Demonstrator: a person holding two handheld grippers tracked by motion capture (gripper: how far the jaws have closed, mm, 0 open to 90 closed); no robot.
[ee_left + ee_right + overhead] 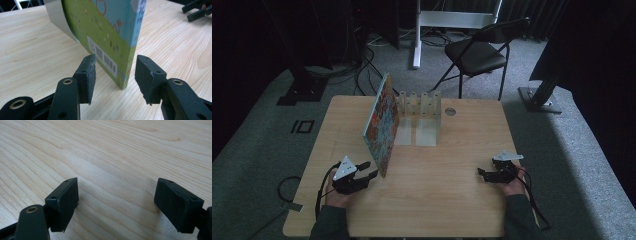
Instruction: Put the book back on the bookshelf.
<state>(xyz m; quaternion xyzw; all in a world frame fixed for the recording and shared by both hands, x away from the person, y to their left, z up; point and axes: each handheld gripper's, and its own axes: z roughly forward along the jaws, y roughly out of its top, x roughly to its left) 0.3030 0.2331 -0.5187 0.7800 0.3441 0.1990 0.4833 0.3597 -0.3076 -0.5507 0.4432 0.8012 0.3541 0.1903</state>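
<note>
The upper part of the thin, colourful hardcover picture book (110,37) was cut off at the top of the left gripper view, and its printed characters near the spine were too cropped to read. In the high view its cover pattern was a blur of orange and blue.

At the left of the light wooden table (437,200), the left claw (368,169) lay with its jaws apart on either side of the book's lower near corner; the pads stood clear of both faces, so nothing was gripped. The book stood on its bottom edge, tilted, its far end leaning on the pale slotted metal book rack (419,112) at the table's middle back. Its back cover showed green grass under a blue sky, with a white barcode label (106,61) low down.

At the right, well apart from the book, the right claw (484,175) rested near the table's edge, jaws wide and released over bare wood, its fingertips small and dark from above.
</note>
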